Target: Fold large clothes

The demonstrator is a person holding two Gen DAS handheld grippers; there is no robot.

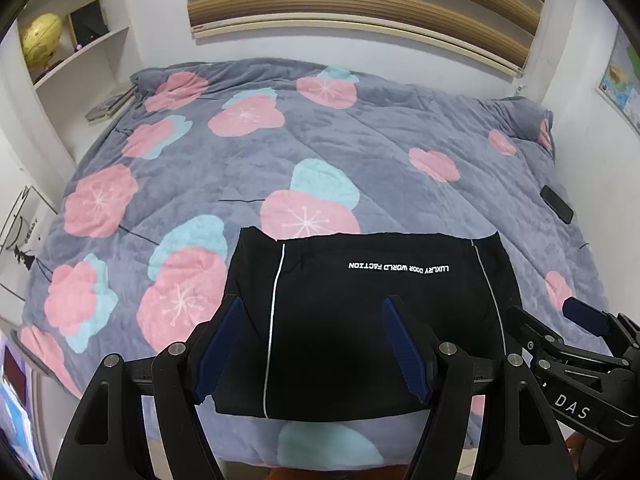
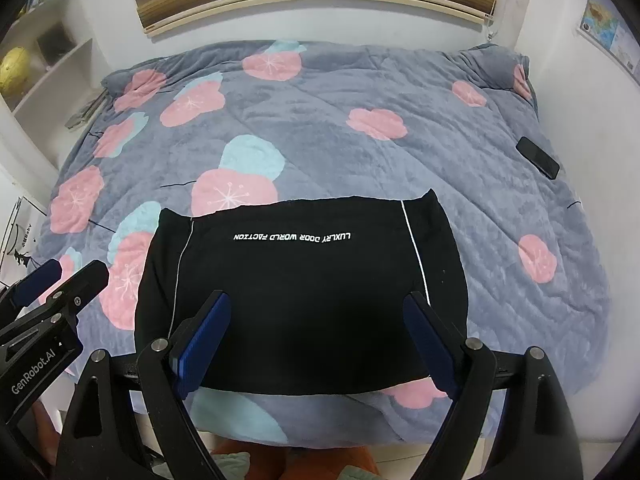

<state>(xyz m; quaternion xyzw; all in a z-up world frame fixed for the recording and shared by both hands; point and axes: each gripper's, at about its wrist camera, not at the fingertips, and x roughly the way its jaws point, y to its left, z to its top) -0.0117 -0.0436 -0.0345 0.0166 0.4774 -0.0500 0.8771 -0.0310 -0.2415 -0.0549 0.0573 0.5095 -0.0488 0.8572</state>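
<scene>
A black garment [image 1: 360, 320] [image 2: 304, 292] with thin white side stripes and a line of white lettering lies folded into a flat rectangle on the near part of the bed. My left gripper [image 1: 310, 308] hovers over its left half, jaws wide apart and empty. My right gripper [image 2: 318, 304] hangs above its middle and right part, also open with nothing between the blue pads. Each gripper shows at the edge of the other's view: the right gripper [image 1: 548, 316] beside the garment's right side, the left gripper [image 2: 76, 270] beside its left side.
The bed carries a grey quilt [image 1: 360, 148] [image 2: 360, 92] printed with pink and teal flowers. A dark phone [image 1: 557, 204] [image 2: 537, 157] lies near the quilt's right edge. White shelves with a yellow globe [image 1: 40, 40] stand left; a window blind hangs behind.
</scene>
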